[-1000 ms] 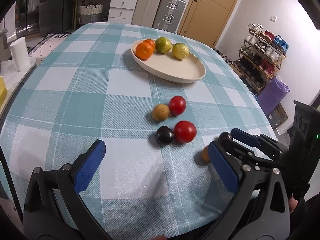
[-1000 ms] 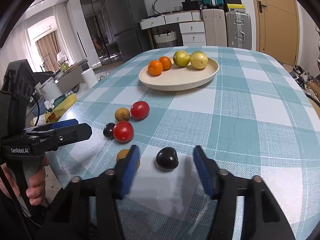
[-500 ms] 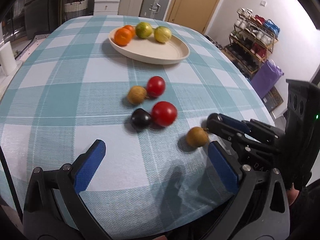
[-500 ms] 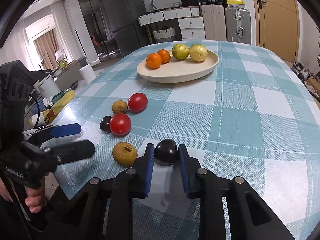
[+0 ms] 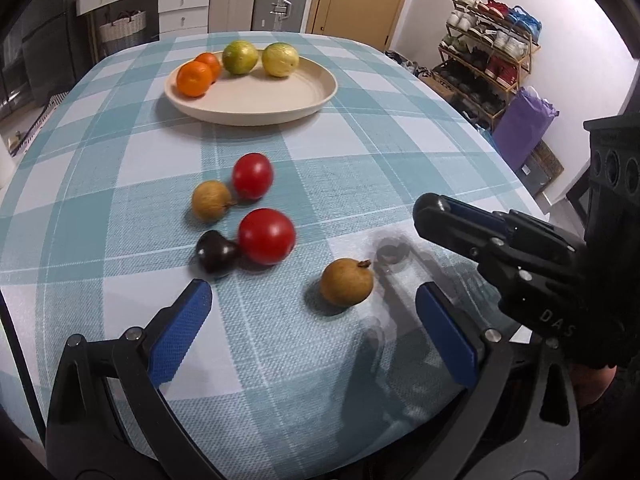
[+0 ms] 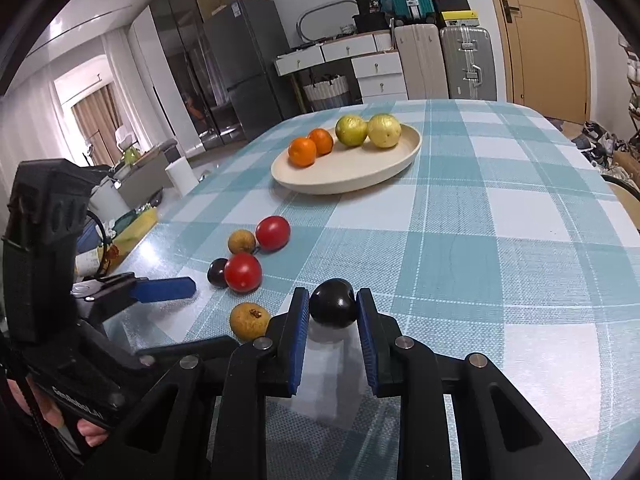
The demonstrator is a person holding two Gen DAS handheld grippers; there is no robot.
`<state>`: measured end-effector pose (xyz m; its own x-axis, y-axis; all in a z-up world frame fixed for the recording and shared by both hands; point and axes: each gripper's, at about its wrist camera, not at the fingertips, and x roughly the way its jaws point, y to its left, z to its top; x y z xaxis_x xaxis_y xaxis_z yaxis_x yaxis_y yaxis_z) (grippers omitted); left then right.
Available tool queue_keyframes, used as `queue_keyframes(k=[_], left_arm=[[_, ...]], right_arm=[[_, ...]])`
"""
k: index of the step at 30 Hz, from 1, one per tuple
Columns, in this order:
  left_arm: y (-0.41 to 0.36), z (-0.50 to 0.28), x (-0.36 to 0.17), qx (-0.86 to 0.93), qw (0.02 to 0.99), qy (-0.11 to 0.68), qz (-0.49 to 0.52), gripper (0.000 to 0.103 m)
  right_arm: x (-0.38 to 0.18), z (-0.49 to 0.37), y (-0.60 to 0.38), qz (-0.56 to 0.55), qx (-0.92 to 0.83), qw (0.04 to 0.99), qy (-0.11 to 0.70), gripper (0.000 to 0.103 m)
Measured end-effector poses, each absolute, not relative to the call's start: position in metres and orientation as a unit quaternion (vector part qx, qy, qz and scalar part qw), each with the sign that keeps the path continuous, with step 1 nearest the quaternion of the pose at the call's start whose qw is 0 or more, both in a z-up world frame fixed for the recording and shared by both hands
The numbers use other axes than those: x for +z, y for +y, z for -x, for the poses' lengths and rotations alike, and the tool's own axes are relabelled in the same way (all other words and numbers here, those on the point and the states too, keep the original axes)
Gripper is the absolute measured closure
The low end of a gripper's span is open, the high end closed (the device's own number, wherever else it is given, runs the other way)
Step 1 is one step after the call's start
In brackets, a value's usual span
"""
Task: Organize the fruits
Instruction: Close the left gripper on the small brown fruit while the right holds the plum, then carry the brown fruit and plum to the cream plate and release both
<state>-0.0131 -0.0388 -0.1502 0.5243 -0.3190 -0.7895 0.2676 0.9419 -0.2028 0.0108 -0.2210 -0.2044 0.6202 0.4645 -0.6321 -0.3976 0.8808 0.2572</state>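
My right gripper is shut on a dark plum just above the checked tablecloth. In the left wrist view the plum is hidden behind that gripper's fingers. My left gripper is open and low over the table, with a brown round fruit lying between and just beyond its fingertips, untouched. Further out lie two red tomatoes, a second dark plum and another brown fruit. The cream plate at the far side holds two oranges and two yellow-green citrus fruits.
The table edge runs close below both grippers. A person's hand grips the left tool's handle. Off the table are a shoe rack and purple bag at the right, with suitcases, drawers and a door behind.
My right gripper's jaws closed from wide open onto the dark plum. My left gripper slid right, bringing the near brown fruit between its open fingers.
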Motion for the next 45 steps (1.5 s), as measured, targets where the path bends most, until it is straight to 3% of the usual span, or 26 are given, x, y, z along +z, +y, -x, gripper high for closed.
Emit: queue_keyframes(k=[2, 5, 11, 13, 15, 31, 45], left_arm=[[-0.040, 0.011, -0.151, -0.176, 0.871, 0.458, 0.034, 0.003], [-0.042, 0.009, -0.152, -0.181, 0.869, 0.458, 0.039, 0.015], [-0.046, 0.007, -0.154, -0.196, 0.862, 0.466, 0.038, 0.051], [-0.046, 0.006, -0.155, -0.202, 0.860, 0.467, 0.039, 0.069], [-0.045, 0.004, -0.155, -0.208, 0.857, 0.470, 0.044, 0.078], [-0.022, -0.014, -0.125, -0.232, 0.860, 0.447, 0.083, 0.078], [0.021, -0.105, -0.089, -0.204, 0.875, 0.422, 0.125, 0.078]], right_arm=[[-0.203, -0.009, -0.225, -0.050, 0.241, 0.900, 0.359, 0.078], [-0.203, -0.007, -0.229, -0.054, 0.242, 0.901, 0.355, 0.078], [-0.203, -0.004, -0.237, -0.068, 0.243, 0.902, 0.350, 0.078], [-0.202, -0.005, -0.239, -0.071, 0.243, 0.902, 0.349, 0.078], [-0.202, -0.005, -0.240, -0.073, 0.244, 0.902, 0.348, 0.078], [-0.193, -0.015, -0.234, -0.068, 0.261, 0.900, 0.343, 0.078], [-0.171, -0.084, -0.218, -0.076, 0.285, 0.891, 0.344, 0.078]])
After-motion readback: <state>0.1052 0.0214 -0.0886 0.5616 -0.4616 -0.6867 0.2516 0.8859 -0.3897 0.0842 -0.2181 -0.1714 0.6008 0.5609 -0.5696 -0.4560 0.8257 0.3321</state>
